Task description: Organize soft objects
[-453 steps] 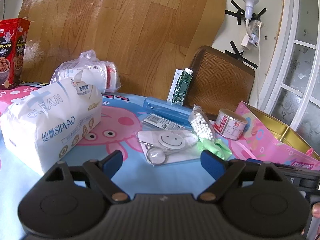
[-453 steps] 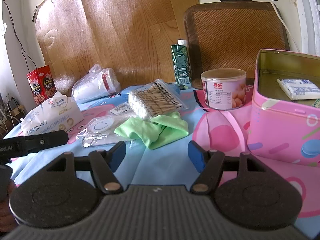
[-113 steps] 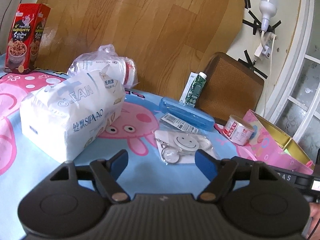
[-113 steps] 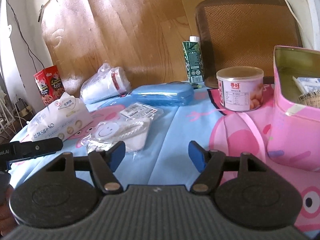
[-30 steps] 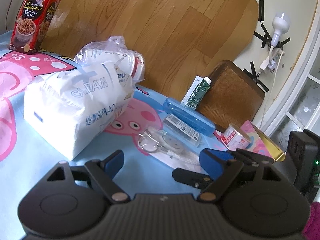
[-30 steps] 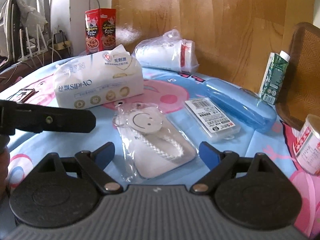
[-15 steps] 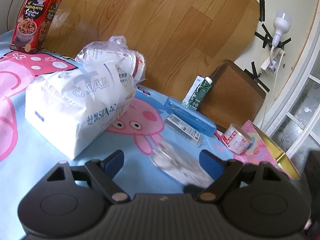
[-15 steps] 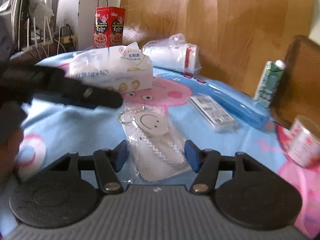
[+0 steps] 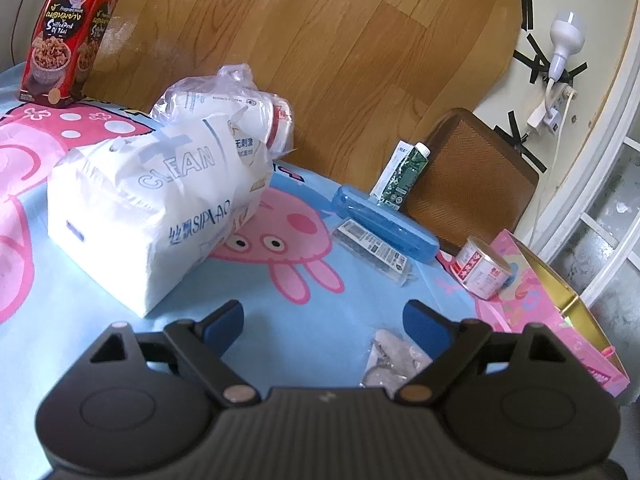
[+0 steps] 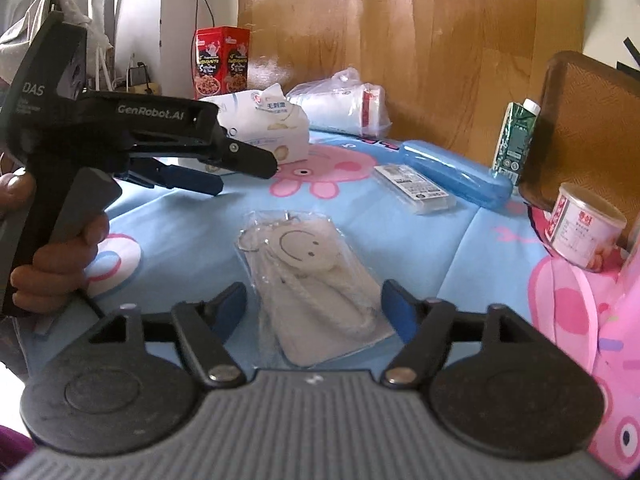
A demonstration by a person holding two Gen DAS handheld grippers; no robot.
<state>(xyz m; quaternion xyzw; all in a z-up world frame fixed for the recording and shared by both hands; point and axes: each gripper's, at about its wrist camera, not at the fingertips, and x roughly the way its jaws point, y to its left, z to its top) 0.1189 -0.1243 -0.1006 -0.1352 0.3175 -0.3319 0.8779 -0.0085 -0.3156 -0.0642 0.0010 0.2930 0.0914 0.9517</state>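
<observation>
The right tongs (image 10: 314, 304) are spread open, with one blue fingertip on each side of the near end of the smiley keychain packet (image 10: 310, 276); whether the fingertips touch the packet cannot be determined. The packet is a clear plastic bag holding a round white smiley disc, a metal ring and a white braided cord, and it lies flat on the cartoon-print blue worktop (image 10: 460, 248). The left tongs (image 9: 324, 322) are also open and grip nothing; in the right wrist view they appear at the left, held in a hand (image 10: 52, 256), fingers pointing toward the middle of the worktop. In the left wrist view, part of the same packet shows just beside the right-side fingertip, low in the frame. The tissue pack (image 9: 160, 208), white with "CLEAN" lettering, sits on the worktop ahead and to the left of the left tongs, and the bagged white roll (image 9: 224, 108) lies directly behind it. Farther right lie a barcode-labelled flat pack (image 9: 374, 250) and, just behind it, a blue case (image 9: 384, 228). A green carton (image 9: 404, 176) stands upright behind the case. A small can (image 9: 484, 270) sits next to the open pink tin box (image 9: 560, 320) at the right edge. A red snack box (image 9: 66, 36) stands at the far left.
</observation>
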